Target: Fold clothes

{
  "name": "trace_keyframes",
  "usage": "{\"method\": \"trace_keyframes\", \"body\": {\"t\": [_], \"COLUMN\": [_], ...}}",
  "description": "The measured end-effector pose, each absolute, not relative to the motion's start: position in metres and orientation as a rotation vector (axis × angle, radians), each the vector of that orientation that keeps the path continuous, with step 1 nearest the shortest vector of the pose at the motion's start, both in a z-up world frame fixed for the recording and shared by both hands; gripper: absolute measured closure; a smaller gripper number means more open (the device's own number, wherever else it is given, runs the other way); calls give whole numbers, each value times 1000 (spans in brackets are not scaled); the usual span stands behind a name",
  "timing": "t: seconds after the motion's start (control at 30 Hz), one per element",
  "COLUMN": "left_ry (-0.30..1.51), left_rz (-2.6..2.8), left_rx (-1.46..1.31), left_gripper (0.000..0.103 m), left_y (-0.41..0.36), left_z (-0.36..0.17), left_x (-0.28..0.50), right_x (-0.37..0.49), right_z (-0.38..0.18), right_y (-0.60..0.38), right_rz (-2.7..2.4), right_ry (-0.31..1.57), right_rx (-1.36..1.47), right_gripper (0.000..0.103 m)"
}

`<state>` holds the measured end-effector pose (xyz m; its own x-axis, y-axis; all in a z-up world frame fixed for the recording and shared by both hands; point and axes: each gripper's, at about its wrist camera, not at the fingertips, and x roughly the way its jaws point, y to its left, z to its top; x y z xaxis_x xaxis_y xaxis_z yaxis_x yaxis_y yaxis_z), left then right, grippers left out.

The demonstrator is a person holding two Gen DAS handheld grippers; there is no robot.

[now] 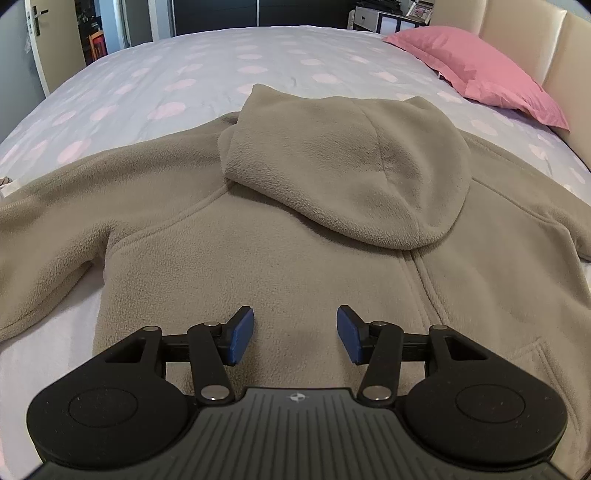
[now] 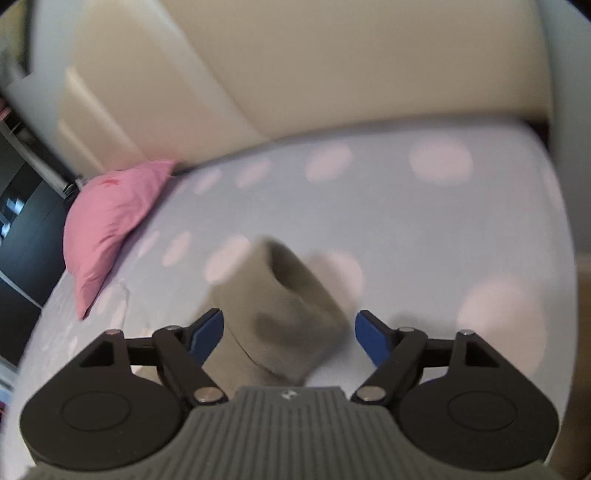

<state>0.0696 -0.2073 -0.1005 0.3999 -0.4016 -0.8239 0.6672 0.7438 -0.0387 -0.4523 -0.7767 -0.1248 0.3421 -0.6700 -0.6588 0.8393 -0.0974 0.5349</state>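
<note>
Fleece hoodie (image 1: pixel 295 229) lies flat on the bed (image 1: pixel 147 85), hood folded over its chest. My left tongs (image 1: pixel 295 334) hover half open and empty above the hoodie's body. Right tongs (image 2: pixel 290 338) gape wide around the sleeve cuff (image 2: pixel 284 310), not gripping. Sleeve fold comes next, I judge: close on the cuff.

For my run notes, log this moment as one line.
hoodie flat on bed, hood folded down | left tongs open above body | right tongs open around sleeve cuff

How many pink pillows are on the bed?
1. The pink pillow lies at the far right corner of the bed, next to the cream headboard, beyond the tan hoodie. Another could be hidden outside the pictures.
</note>
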Motion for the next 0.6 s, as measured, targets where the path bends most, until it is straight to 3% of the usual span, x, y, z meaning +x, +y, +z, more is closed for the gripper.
{"method": "trace_keyframes", "body": {"t": [0.23, 0.33, 0.43, 0.6], "left_ry": [947, 951, 954, 958], "left_rz": [-683, -683, -682, -672], "left_rx": [318, 316, 302, 267], "left_gripper": [55, 55, 55, 55], "left_y": [-205, -204, -204, -204], "left_z": [-103, -104, -103, -102], "left_x": [70, 72, 73, 77], "right_x": [-449, -444, -438, -409], "right_z": [-152, -153, -147, -94], "right_y": [-787, -790, -788, -776], "right_rz": [-1226, -1212, -1226, -1195], "right_ry": [136, 128, 136, 134], "right_rx": [1170, 1157, 1125, 957], "right_gripper": [23, 50, 66, 72]}}
